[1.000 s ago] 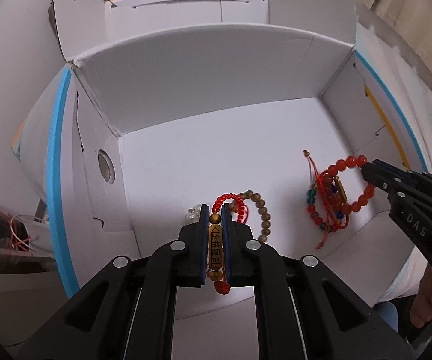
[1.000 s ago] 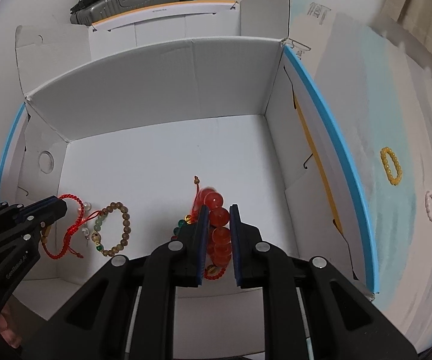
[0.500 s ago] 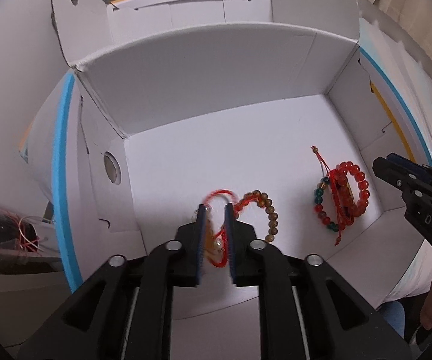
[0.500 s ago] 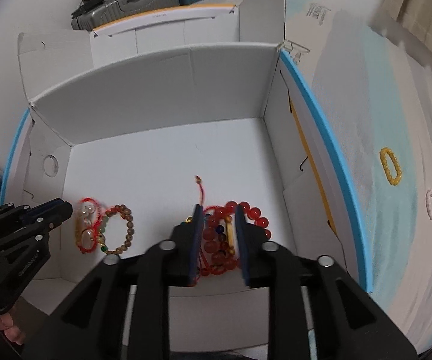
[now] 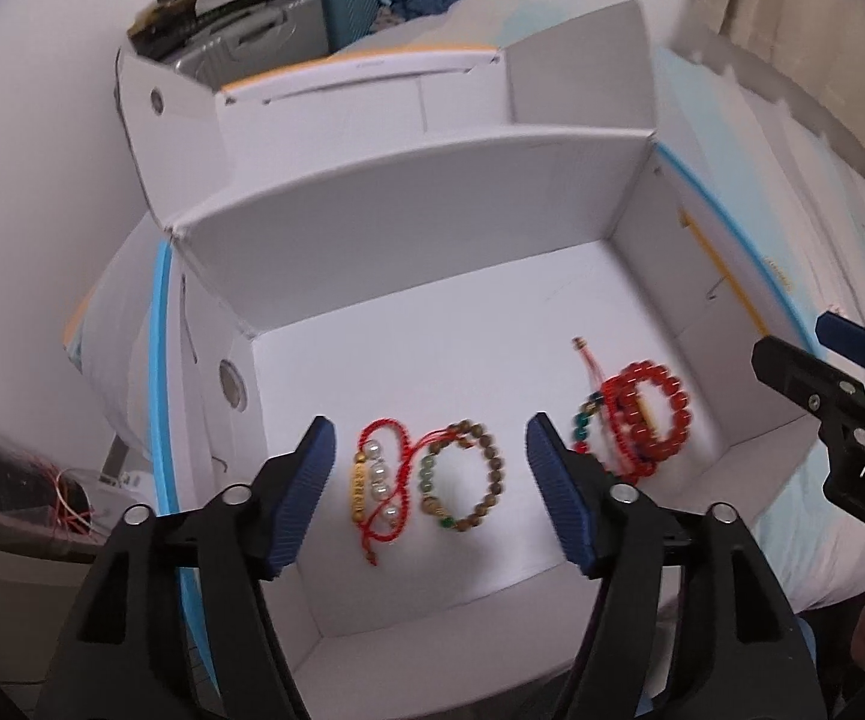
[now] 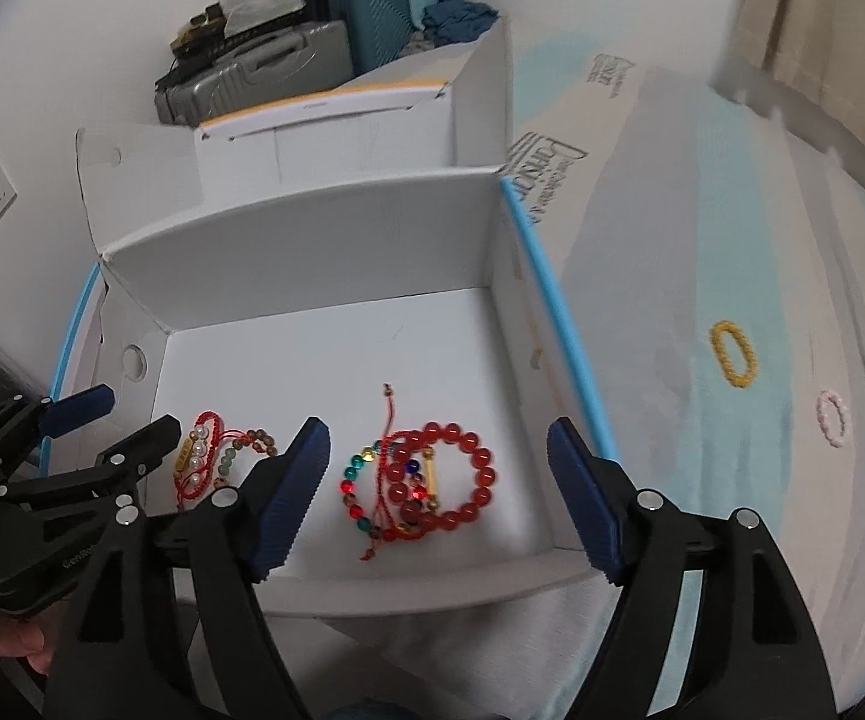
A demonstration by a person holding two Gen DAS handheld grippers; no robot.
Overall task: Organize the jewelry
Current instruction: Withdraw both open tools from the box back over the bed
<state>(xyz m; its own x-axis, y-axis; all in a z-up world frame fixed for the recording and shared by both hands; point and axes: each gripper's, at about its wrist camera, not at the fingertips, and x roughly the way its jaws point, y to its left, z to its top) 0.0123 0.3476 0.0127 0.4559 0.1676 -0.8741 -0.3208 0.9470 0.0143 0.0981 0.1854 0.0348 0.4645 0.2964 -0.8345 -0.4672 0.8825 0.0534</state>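
A white cardboard box point(image 5: 408, 228) point(image 6: 312, 252) holds several bracelets. A red-cord bracelet with pearls and a gold bar point(image 5: 378, 480) point(image 6: 195, 456) lies at the left, touching a brown wooden bead bracelet point(image 5: 465, 480) point(image 6: 246, 450). A red bead bracelet point(image 5: 651, 420) point(image 6: 450, 480) lies at the right on a multicoloured bead bracelet point(image 6: 360, 480). My left gripper point(image 5: 429, 456) is open and empty above the left pair. My right gripper point(image 6: 438, 462) is open and empty above the right pile.
A yellow bead bracelet point(image 6: 732, 354) and a pink one point(image 6: 833, 420) lie on the light blue bed sheet to the right of the box. A second white box point(image 6: 336, 126) and suitcases point(image 6: 264, 66) stand behind.
Both grippers opened and let go of their bracelets, which now lie on the box floor. Both grippers have pulled up and back.
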